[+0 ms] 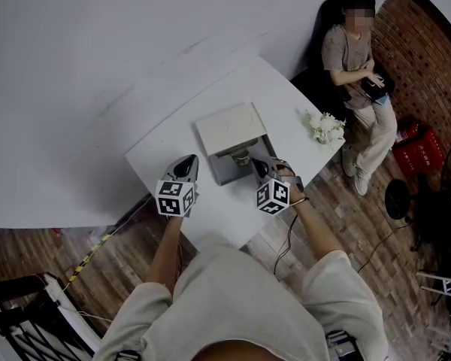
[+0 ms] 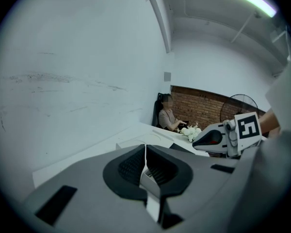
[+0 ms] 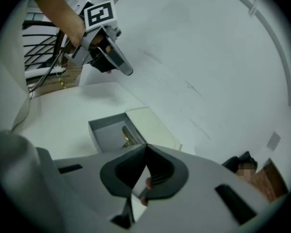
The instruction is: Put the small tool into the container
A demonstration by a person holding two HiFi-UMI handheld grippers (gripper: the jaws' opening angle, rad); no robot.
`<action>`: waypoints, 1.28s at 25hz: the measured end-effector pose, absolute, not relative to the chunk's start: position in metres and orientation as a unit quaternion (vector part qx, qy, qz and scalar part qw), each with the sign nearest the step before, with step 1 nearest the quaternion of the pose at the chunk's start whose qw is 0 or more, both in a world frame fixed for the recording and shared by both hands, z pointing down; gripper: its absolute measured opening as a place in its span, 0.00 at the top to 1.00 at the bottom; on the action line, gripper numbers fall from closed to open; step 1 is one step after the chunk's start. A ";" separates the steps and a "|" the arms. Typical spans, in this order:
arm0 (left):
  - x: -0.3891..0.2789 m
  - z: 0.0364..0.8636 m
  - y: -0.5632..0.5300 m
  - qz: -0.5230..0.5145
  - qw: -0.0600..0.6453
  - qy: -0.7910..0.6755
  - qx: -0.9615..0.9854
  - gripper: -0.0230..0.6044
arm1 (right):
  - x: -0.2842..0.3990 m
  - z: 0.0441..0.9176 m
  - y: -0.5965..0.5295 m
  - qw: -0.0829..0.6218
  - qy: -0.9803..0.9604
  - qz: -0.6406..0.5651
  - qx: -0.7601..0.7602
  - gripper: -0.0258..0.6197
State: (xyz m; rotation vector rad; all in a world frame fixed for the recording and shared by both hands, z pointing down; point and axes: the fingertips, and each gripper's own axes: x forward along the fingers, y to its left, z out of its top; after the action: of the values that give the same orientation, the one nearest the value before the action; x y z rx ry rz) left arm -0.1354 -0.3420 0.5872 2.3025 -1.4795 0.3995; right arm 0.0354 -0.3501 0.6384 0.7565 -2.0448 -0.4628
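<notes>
table: white top (image 1: 286, 104) with bare room left of and in front of the box; its near edge runs just under both hands, and a bunch of white flowers (image 1: 327, 126) sits well apart at the far right corner
container: open grey box (image 1: 227, 173) in the middle of the table, mouth up, nothing over it
lid: pale flat lid (image 1: 229, 126) lying behind the box, touching its far wall, clear of the opening
left gripper (image 1: 188, 162): raised beside the box's left wall, pointing across the table; jaws pressed together and empty in its own view (image 2: 145, 147)
right gripper (image 1: 258, 163): above the box's right edge, the nearer of the two to the tool; jaws clenched tip to tip (image 3: 145, 152) with nothing of the task between them
small tool (image 1: 242, 159): already inside the box, against the far wall by the lid; from the right gripper view (image 3: 127, 139) it lies ahead of and below the fingers, long axis seemingly along that wall, though too small to be sure
judgement: the placing looks done; the coming move likely only needs both hands drawn back toward the near edge, where the way is open, keeping off the box walls
</notes>
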 end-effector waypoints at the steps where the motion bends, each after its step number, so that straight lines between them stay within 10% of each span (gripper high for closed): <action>1: -0.134 0.586 -0.342 0.142 0.185 -0.524 0.819 0.94 | 0.037 0.636 -0.350 0.434 -0.826 -0.173 0.314 0.96; 32: -0.124 0.555 -0.309 0.142 0.142 -0.522 0.829 0.94 | 0.103 0.555 -0.308 0.182 -0.823 0.078 0.532 0.96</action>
State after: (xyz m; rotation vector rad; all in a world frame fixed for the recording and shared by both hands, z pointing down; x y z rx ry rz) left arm -0.1239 -0.3091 0.5550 2.3915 -1.5063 0.4093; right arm 0.1030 -0.3082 0.5549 1.5000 -2.3238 0.2215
